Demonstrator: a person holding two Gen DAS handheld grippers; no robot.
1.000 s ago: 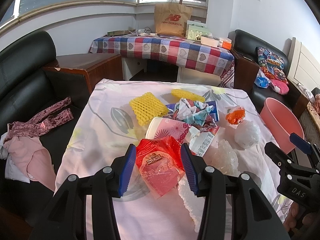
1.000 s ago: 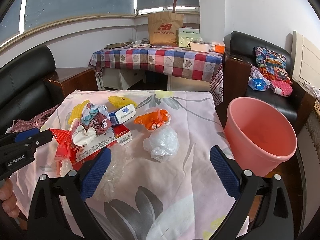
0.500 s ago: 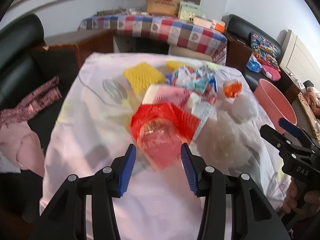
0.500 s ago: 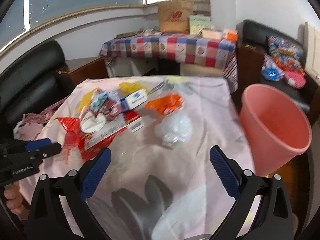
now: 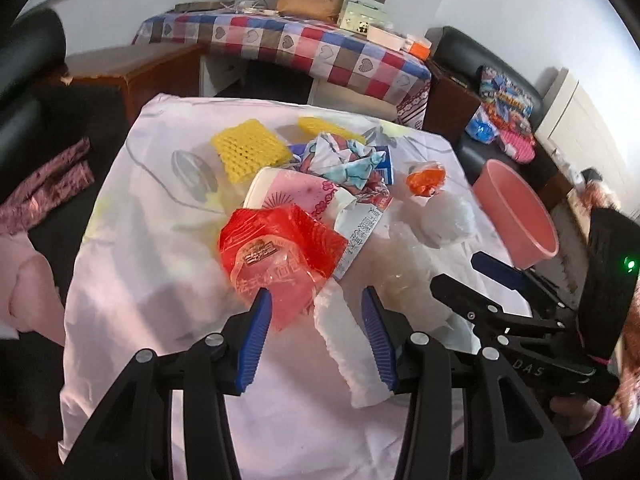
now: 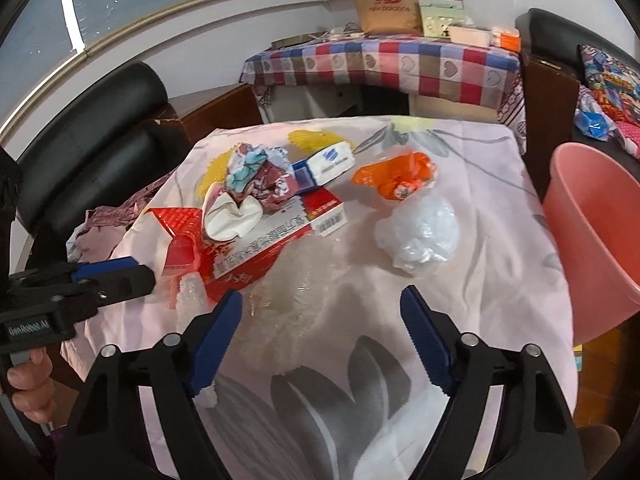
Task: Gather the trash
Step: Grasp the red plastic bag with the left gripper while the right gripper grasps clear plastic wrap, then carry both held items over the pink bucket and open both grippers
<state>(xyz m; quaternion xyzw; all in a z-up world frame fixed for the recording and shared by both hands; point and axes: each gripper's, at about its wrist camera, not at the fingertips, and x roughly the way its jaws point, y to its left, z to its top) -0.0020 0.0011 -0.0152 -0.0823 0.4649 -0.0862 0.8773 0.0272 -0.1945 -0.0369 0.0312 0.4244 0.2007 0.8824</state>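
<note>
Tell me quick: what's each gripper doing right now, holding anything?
Left gripper: jaws closing around the red wrapper and a white foam strip, not gripping yet.
Right gripper: jaws closing over the clear crumpled plastic, nothing held.

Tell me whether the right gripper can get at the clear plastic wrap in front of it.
Probably yes: the right gripper, jaws closing, points straight at the clear plastic wrap, with nothing over it.
</note>
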